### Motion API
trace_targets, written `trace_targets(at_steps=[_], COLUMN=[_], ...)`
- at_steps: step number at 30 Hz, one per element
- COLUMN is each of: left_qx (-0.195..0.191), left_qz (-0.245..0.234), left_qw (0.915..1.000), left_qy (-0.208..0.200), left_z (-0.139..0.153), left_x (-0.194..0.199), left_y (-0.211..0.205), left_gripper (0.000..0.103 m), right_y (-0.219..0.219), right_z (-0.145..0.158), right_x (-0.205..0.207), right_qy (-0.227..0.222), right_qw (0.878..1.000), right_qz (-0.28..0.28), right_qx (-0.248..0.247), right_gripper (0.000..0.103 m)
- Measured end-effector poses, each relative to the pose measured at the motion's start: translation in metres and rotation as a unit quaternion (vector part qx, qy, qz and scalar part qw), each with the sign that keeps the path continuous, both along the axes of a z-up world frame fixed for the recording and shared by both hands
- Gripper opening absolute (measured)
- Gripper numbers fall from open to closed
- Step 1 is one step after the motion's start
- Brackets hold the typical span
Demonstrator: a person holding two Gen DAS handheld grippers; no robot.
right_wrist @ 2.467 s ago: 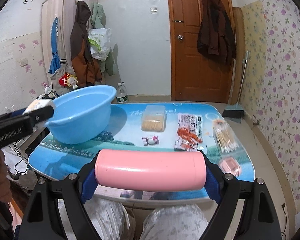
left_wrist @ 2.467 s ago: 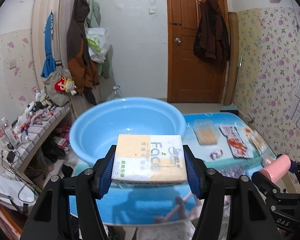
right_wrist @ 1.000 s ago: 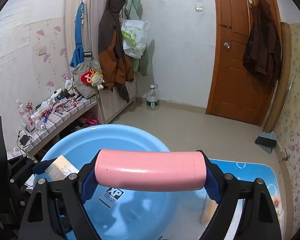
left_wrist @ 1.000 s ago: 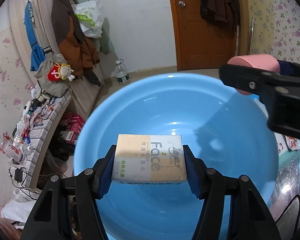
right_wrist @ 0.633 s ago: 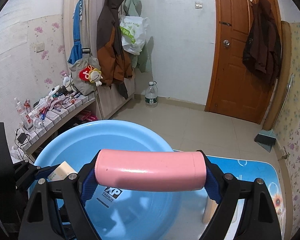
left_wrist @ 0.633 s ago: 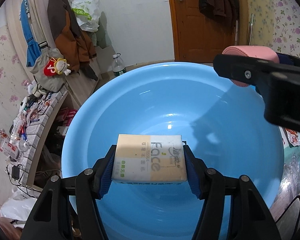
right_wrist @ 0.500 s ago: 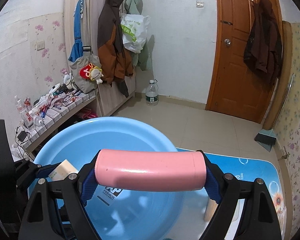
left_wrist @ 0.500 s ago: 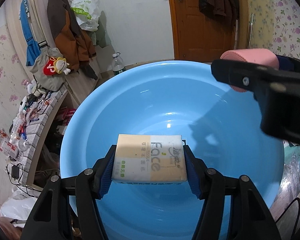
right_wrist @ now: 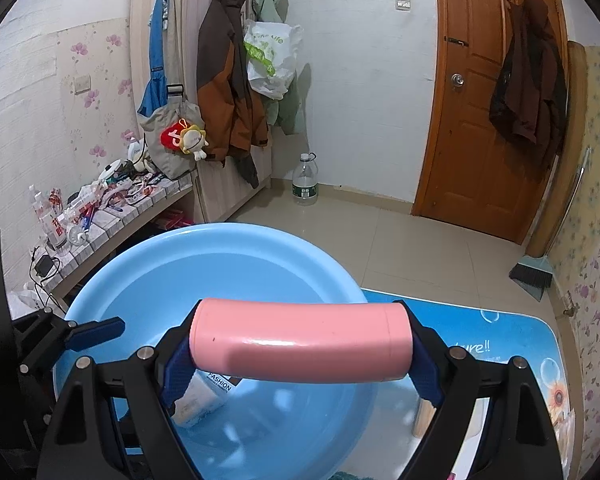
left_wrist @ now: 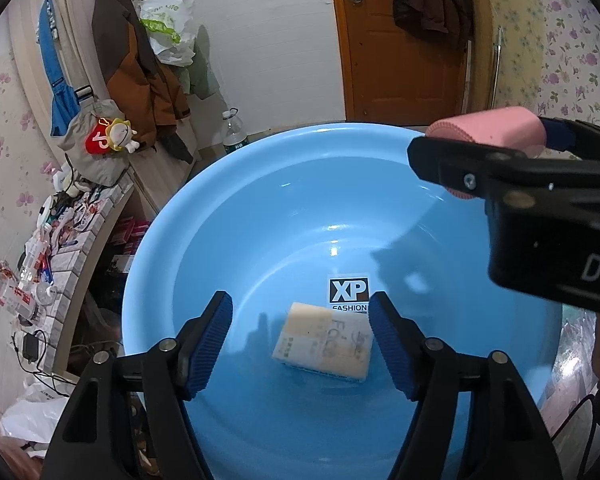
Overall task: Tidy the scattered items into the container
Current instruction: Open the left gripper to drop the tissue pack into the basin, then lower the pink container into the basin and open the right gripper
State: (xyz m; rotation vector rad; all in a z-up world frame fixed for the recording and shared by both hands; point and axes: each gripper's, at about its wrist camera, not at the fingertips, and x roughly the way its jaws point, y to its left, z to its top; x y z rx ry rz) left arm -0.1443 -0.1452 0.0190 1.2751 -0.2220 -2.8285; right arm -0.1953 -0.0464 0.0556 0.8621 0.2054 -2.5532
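The blue basin (left_wrist: 228, 208) fills the left wrist view. A tissue pack (left_wrist: 324, 340) lies on its bottom, below the XP label. My left gripper (left_wrist: 300, 340) is open and empty above the pack. My right gripper (right_wrist: 296, 364) is shut on a pink cylinder (right_wrist: 300, 346), held crosswise over the basin (right_wrist: 140, 264). The pack (right_wrist: 198, 398) shows partly behind the right gripper's left finger. The right gripper and cylinder (left_wrist: 496, 128) also show in the left wrist view over the basin's right rim.
The basin stands at the left end of a blue printed table (right_wrist: 480, 336). A cluttered low shelf (right_wrist: 112, 204) runs along the left wall. A water bottle (right_wrist: 305, 180) stands on the floor. A broom (right_wrist: 534, 270) leans by the door.
My left gripper opened and the tissue pack dropped to the basin bottom. My right gripper with the pink cylinder moved slightly further over the basin.
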Motion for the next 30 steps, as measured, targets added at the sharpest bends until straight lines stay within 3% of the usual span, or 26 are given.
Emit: trace_targets(at_steps=[18,30], left_qx=[0.019,0.071], left_qz=[0.013,0.059], left_qw=[0.9982,0.9938], left_qy=[0.055,0.061], left_z=[0.023,0.027], left_x=[0.031,0.034], left_y=[-0.025,-0.059], left_gripper=[0.095,0.095], right_y=[-0.018,-0.036], right_z=[-0.015,-0.03], right_x=[0.0,-0.003], right_qy=[-0.035,-0.068], right_qw=[0.999,0.994], right_qz=[0.026,0.049], right_qx=[0.021,0.067], right_gripper=[0.088,0.088])
